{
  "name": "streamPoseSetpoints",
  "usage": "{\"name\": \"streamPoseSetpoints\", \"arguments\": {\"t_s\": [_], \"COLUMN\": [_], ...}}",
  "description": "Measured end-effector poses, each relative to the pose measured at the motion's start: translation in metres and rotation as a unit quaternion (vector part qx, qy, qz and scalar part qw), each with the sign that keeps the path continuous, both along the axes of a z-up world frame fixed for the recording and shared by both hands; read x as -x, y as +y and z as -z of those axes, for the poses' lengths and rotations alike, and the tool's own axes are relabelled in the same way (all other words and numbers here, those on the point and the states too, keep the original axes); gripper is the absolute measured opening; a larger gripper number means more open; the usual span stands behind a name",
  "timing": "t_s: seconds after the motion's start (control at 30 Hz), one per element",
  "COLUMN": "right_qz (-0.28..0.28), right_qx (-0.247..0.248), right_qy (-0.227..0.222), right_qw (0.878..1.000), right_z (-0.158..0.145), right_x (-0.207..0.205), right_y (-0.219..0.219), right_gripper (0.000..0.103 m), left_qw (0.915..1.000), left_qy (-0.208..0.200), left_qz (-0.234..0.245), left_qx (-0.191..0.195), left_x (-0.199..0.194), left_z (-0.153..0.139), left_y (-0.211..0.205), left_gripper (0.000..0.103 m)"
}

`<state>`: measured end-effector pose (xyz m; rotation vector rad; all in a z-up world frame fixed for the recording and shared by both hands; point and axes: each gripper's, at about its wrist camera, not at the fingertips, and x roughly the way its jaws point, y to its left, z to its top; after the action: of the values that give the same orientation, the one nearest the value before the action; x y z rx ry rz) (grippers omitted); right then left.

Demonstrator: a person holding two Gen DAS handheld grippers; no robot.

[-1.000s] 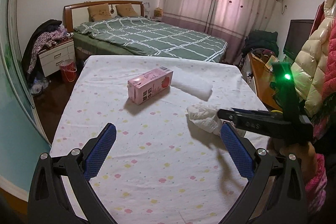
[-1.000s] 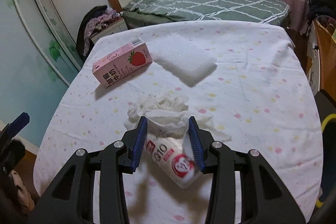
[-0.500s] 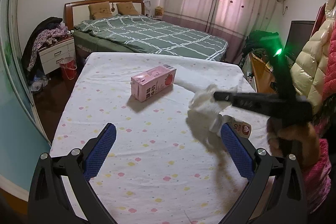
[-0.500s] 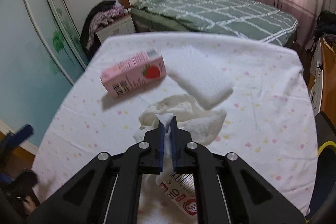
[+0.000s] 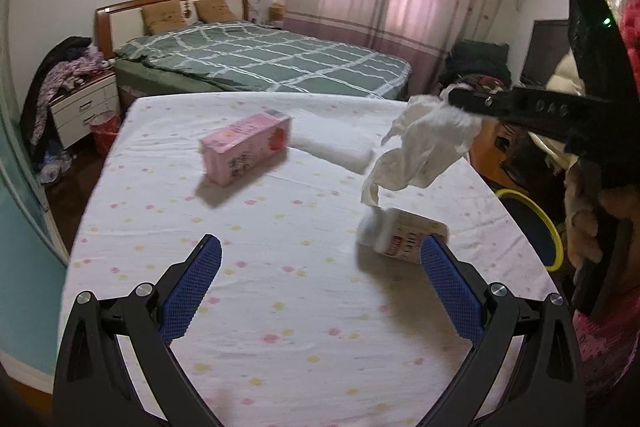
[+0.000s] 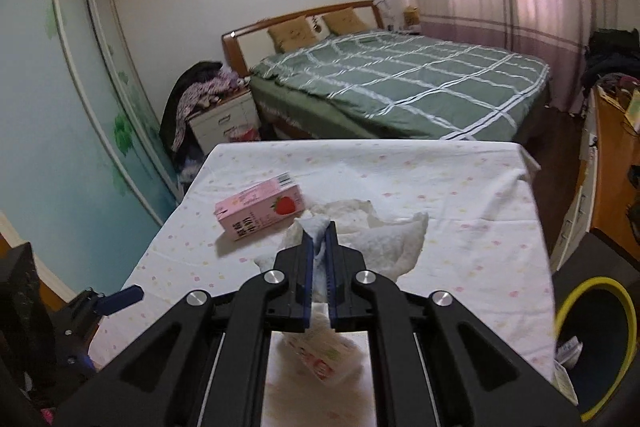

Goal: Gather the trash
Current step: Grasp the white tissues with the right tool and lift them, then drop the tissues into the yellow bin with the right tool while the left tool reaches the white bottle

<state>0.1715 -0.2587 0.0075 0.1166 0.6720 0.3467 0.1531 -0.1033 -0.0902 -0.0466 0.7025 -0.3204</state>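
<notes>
Our right gripper [image 6: 319,247] pinches the light, limp crumpled tissue [image 5: 430,143] by one fold, while our left gripper [image 5: 320,287] gapes empty.

- Table [image 5: 280,307]: I see it covered by a white cloth with small coloured dots.
- Pink carton [image 5: 245,146], strawberry-printed: lies on its side, far left of centre.
- White foam pad [image 5: 336,149]: lies flat just beside the carton.
- Paper cup [image 5: 404,239]: lies tipped over near the right edge.
</notes>
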Motion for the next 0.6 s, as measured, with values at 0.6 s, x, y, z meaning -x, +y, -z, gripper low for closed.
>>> {"name": "streamPoseSetpoints", "arguments": {"t_s": [0.6], "right_qz": [0.2], "right_qx": [-0.01], "right_qy": [-0.023], "right_qw": [0.979], "right_z": [-0.002], "right_x": [0.057], "right_y": [-0.196], "right_gripper": [0.006], "left_qw": [0.9943], "left_qy": [0.028], "left_qz": [0.077], "left_qx": [-0.068], "left_x": [-0.03], "left_z": [0.035], "left_y": [-0.11], "left_gripper": [0.098]}}
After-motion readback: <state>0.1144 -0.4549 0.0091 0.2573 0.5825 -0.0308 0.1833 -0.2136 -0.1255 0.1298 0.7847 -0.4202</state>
